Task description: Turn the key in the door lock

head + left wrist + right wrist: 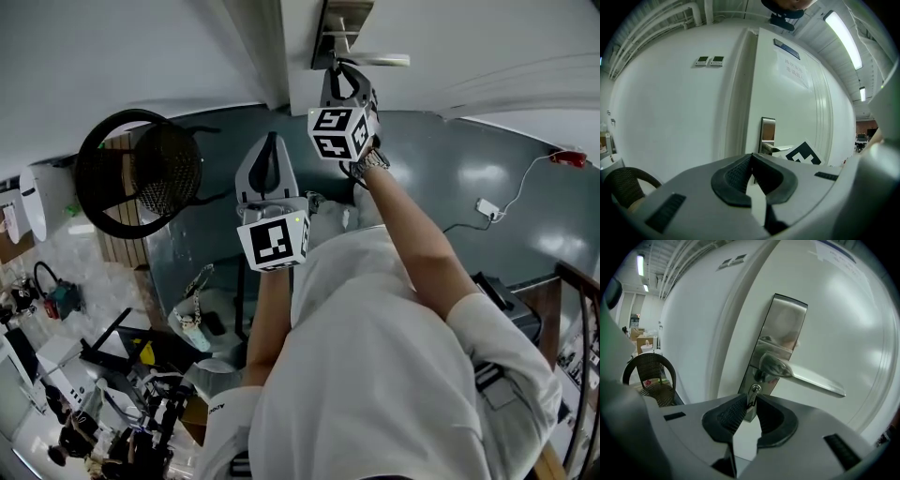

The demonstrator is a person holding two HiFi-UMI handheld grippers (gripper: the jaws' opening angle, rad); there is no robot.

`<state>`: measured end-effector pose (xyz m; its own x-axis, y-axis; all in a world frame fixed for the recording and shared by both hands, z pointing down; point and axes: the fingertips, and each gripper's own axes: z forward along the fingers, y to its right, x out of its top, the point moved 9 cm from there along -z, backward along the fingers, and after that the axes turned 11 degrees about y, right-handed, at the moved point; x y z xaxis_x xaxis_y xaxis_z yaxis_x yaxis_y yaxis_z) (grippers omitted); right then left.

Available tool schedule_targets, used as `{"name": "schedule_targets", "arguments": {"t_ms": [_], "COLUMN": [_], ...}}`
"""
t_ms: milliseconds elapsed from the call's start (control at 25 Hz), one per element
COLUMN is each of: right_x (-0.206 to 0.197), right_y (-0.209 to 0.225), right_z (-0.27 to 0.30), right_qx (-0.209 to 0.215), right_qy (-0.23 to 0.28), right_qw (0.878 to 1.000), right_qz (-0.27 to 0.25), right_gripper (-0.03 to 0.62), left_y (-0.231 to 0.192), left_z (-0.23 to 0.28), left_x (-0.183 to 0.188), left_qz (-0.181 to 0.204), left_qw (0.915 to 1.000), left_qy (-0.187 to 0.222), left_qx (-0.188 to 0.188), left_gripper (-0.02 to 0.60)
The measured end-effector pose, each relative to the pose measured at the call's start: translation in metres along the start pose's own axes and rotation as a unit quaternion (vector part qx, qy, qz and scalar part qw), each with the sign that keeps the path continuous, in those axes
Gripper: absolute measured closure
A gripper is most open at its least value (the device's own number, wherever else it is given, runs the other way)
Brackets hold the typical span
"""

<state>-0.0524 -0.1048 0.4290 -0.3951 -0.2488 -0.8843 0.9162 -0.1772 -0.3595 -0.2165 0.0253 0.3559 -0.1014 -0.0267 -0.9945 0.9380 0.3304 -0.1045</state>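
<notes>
Key point(753, 391) clamped in right hand-held gripper point(751, 400), seven o'clock of lever point(806, 376); tip-only grip may slip turning. Left hand-held gripper point(752, 157) closed, empty.

Operator: What stands in the way at the door point(843, 310)?

Manual: The lever point(801, 373) juts out just above the key point(753, 392) and bars the way from above. The plate point(780, 324) and the door close off everything ahead of you. The key fills the gap between the jaws of your right gripper point(751, 400). Below the lever the air is free.

Operator: And to the sides?

Manual: On your left, the chair point(164, 169) stands near your left gripper point(752, 159), apart from it. On your right, the floor point(450, 159) lies open, save for a power strip point(487, 208) well away.
</notes>
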Motion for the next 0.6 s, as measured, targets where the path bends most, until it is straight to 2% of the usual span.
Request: {"name": "schedule_targets", "arguments": {"t_ms": [120,200,320,600], "right_x": [-0.001,-0.005,-0.012,-0.024], "right_y": [0.002,0.008,0.018,0.027], "right_z": [0.001,0.000,0.000,0.014], "right_qx": [0.006,0.020,0.040,0.084], "right_qy": [-0.003,-0.009,-0.018,-0.028], "right_qw": [1.000,0.996,0.982,0.970], "right_qz": [0.023,0.086,0.181,0.227], "right_gripper": [0.545,0.545,0.545,0.546], "left_y": [0.000,0.002,0.005,0.019], "left_z": [-0.003,-0.006,-0.012,-0.014], "left_x": [0.002,0.001,0.002,0.004], "left_qz": [0.005,0.005,0.008,0.031], "left_qw": [1.0000,0.9999,0.9996,0.9978], "left_qy": [0.000,-0.001,-0.005,-0.010], "left_qx": [0.007,0.014,0.028,0.059], "left_gripper": [0.572,0.572,0.572,0.572]}}
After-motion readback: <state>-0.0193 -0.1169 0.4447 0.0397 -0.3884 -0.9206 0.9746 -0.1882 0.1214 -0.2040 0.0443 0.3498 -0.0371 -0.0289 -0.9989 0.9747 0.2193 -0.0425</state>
